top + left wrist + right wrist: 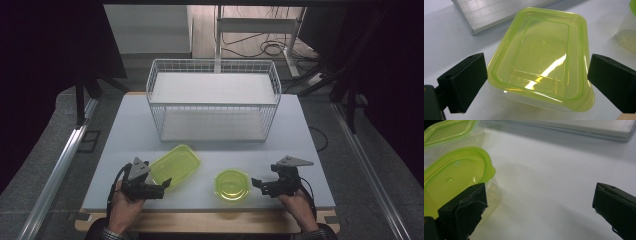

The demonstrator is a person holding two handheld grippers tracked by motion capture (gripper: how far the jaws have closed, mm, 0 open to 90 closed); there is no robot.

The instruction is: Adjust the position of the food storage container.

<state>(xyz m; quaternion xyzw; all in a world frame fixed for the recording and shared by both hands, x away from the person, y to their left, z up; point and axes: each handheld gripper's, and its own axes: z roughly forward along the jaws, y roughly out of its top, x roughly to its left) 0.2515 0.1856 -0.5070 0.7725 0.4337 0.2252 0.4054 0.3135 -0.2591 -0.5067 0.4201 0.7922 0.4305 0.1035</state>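
A rectangular clear container with a lime-green lid (pixel 175 165) (pixel 541 55) lies on the white table (pixel 280 150), left of centre. My left gripper (pixel 166 184) (pixel 536 82) is open, its jaws standing on either side of the container's near end without pressing on it. A round clear container with a green lid (pixel 232 184) (pixel 451 175) sits to the right of it. My right gripper (pixel 256 183) (pixel 539 207) is open just right of the round container, with bare table between its jaws. The rectangular container (pixel 449 130) appears behind the round one in the right gripper view.
A white wire rack with two shelves (pixel 213 100) stands at the back middle of the table; its base (pixel 499 12) (pixel 574 127) lies just beyond both containers. The round container's edge (pixel 627 32) appears at the far right of the left gripper view.
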